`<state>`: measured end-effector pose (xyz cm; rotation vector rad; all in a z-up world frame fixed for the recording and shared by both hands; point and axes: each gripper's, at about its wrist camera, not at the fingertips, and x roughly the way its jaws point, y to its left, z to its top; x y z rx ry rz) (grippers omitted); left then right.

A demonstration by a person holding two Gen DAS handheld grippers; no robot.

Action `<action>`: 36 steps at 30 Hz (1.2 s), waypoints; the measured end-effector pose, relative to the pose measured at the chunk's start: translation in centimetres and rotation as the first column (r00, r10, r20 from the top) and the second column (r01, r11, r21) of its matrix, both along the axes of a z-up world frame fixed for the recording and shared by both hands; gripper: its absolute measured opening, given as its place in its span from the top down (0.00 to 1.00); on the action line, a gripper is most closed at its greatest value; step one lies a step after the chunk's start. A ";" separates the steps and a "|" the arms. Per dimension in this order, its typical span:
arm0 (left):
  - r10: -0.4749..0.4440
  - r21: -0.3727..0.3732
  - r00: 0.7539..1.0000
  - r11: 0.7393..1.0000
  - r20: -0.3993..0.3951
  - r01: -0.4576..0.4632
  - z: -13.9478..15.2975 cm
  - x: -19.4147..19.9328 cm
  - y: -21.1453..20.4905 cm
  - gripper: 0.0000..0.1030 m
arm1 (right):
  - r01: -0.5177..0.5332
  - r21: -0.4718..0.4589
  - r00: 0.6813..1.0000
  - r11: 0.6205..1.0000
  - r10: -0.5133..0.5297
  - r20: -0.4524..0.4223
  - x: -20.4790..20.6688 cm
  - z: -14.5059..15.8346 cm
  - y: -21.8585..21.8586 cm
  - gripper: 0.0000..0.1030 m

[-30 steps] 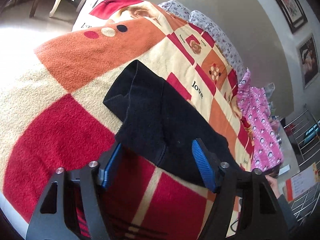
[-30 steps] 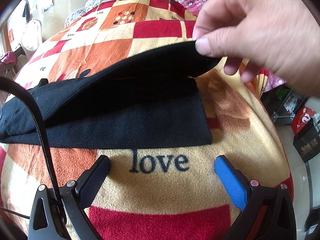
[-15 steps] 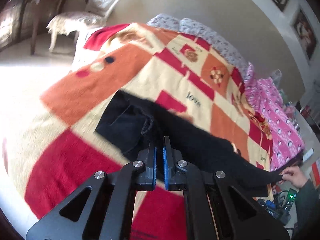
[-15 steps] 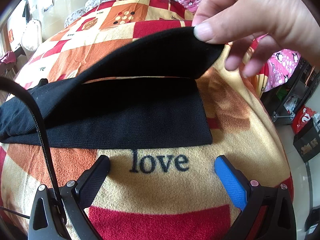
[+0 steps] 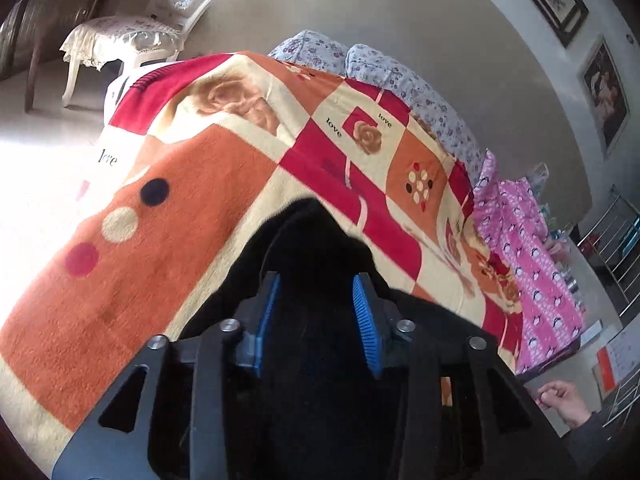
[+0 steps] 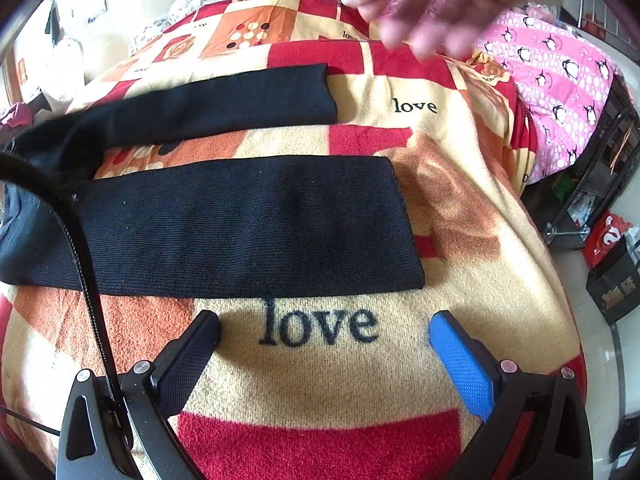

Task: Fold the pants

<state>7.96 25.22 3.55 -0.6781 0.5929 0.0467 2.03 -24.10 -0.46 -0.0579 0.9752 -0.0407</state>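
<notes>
Pants (image 6: 240,224) just beyond spread right gripper (image 6: 324,344); under spread left gripper (image 5: 316,312).

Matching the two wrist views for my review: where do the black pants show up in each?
Left wrist: black pants at bottom centre, running under and between the left tool's fingers.
Right wrist: two legs spread apart across the left and middle.
Shared landmark: pink penguin-print bedding at the right.
</notes>
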 end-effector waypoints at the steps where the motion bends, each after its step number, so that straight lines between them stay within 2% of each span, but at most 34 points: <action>1: 0.004 0.011 1.000 1.000 -0.009 -0.004 -0.6 -1.2 -0.3 0.62 | 0.000 0.000 1.000 1.000 0.000 0.000 0.0 0.0 0.0 0.00; 4: 0.027 0.027 0.999 0.999 -0.032 -0.026 -2.0 -4.1 -0.4 0.62 | 0.000 0.000 1.000 1.000 0.000 0.000 0.0 0.0 0.0 0.00; 6: 0.068 -0.006 0.997 0.998 -0.030 -0.068 -2.8 -6.4 -0.4 0.62 | 0.001 0.000 1.000 1.000 -0.001 -0.001 0.0 0.0 0.0 0.00; 10: 0.092 -0.132 0.996 0.987 -0.012 -0.093 -4.1 -9.9 -2.8 0.62 | 0.003 0.006 1.000 1.000 -0.003 -0.004 0.0 0.0 -0.1 0.00; 12: 0.056 -0.176 0.998 0.983 0.003 -0.054 -4.2 -11.1 -5.5 0.62 | 0.003 0.012 1.000 1.000 -0.003 -0.001 -0.1 0.0 -0.2 0.00; 14: 0.008 -0.172 1.000 0.985 0.023 -0.004 -3.9 -11.9 -8.5 0.62 | 0.002 0.013 1.000 1.000 -0.002 0.000 -0.1 -0.1 -0.3 0.00; 15: -0.017 -0.152 0.999 0.988 0.030 0.022 -3.8 -12.3 -10.0 0.62 | 0.001 0.013 1.000 1.000 -0.001 0.000 -0.2 -0.1 -0.3 0.00; 18: -0.089 0.046 0.994 0.995 0.058 0.086 -3.7 -13.4 -14.8 0.56 | 0.003 0.014 1.000 1.000 -0.003 -0.002 -0.2 -0.2 -0.5 0.00; 19: -0.114 0.145 0.993 0.984 0.041 0.107 -3.8 -13.4 -16.5 0.56 | 0.003 0.014 1.000 1.000 -0.003 -0.002 -0.1 -0.2 -0.5 0.00; 20: -0.131 0.210 0.991 0.969 0.009 0.126 -3.7 -13.2 -17.6 0.56 | 0.003 0.015 1.000 1.000 -0.003 -0.003 -0.1 -0.1 -0.5 0.00; 22: -0.176 0.292 0.984 0.942 0.008 0.166 -3.2 -13.1 -19.2 0.56 | 0.002 0.013 1.000 1.000 -0.002 -0.004 0.1 -0.1 -0.2 0.00; 24: -0.185 0.329 0.983 0.928 0.001 0.175 -3.4 -13.0 -19.7 0.56 | 0.002 0.014 1.000 1.000 -0.002 -0.004 0.1 0.0 -0.2 0.00; 30: -0.169 0.270 0.985 0.948 -0.019 0.168 -4.7 -13.6 -18.6 0.56 | 0.002 0.010 1.000 1.000 -0.001 -0.004 0.1 -0.1 -0.2 0.00; 36: -0.150 0.124 0.986 0.980 -0.068 0.157 -6.5 -14.7 -17.2 0.56 | 0.001 0.009 1.000 1.000 -0.001 -0.005 0.0 0.0 0.0 0.00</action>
